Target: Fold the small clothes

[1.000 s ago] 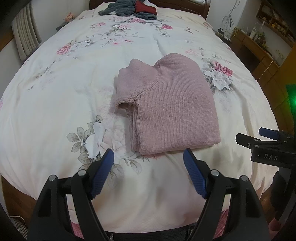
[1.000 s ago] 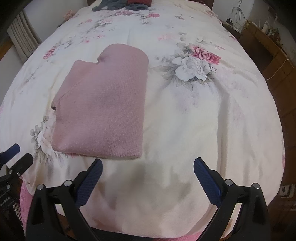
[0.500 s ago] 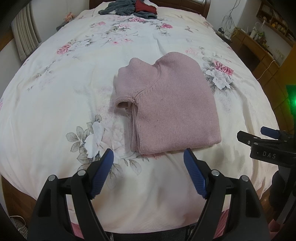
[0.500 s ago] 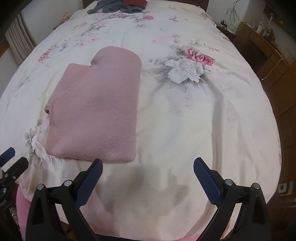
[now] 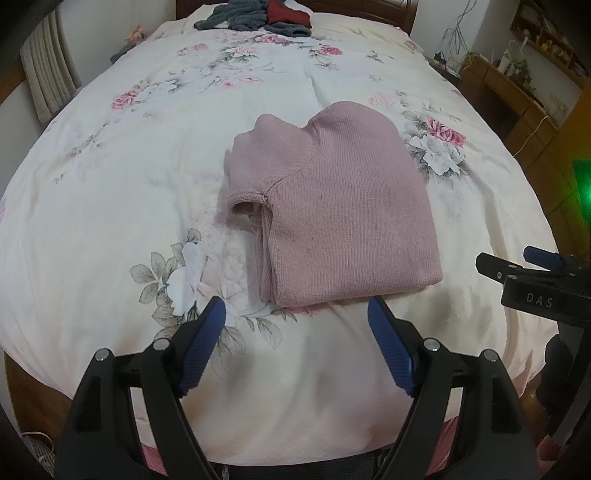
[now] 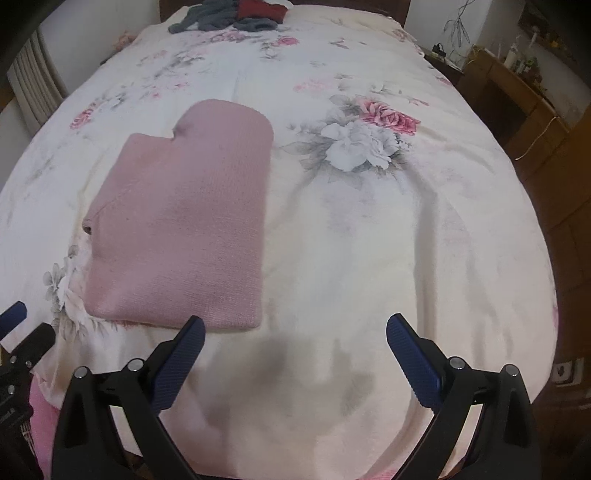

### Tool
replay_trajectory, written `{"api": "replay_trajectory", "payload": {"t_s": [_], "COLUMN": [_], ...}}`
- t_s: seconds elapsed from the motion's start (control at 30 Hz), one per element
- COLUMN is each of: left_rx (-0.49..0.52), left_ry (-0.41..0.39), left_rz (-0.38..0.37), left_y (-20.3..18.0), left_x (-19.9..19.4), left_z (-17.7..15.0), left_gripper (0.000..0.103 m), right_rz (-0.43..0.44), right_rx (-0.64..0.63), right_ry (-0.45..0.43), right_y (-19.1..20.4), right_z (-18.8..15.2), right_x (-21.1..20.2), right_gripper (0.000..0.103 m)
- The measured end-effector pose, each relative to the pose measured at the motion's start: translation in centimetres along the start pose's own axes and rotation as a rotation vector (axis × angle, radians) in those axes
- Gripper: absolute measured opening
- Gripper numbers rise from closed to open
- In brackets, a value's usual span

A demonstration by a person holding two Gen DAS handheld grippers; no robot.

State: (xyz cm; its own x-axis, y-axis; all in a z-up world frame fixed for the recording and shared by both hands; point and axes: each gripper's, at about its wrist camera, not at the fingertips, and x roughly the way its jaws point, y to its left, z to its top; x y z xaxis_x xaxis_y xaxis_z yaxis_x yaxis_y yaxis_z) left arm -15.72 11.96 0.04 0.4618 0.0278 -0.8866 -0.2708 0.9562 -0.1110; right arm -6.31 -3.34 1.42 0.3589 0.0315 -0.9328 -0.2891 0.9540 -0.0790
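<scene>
Floral bedspread carries a folded pink sweater, while left gripper and right gripper hover with fingers apart, empty.

Pink knit sweater lies folded flat (one cuff peeking out) on the floral bedspread.

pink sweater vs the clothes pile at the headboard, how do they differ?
The pink sweater is folded into a flat, neat rectangle; the clothes pile is a loose, unfolded heap. The sweater is one colour; the pile mixes grey and dark red. The sweater lies near both open grippers; the pile lies at the far end. Both rest on the floral bedspread.
</scene>
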Motion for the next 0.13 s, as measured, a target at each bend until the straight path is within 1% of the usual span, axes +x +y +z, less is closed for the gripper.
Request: {"api": "replay_trajectory", "payload": {"t_s": [0.13], "left_rx": [-0.002], "left_ry": [-0.002], "left_rz": [0.000], "left_y": [0.06], "left_x": [-0.08], "left_z": [0.12], "left_gripper": [0.079], "right_rz": [0.012], "right_rx": [0.013], "right_ry": [0.015], "right_y": [-0.20], "right_z": [0.00], "right_x": [0.31], "right_gripper": [0.099]}}
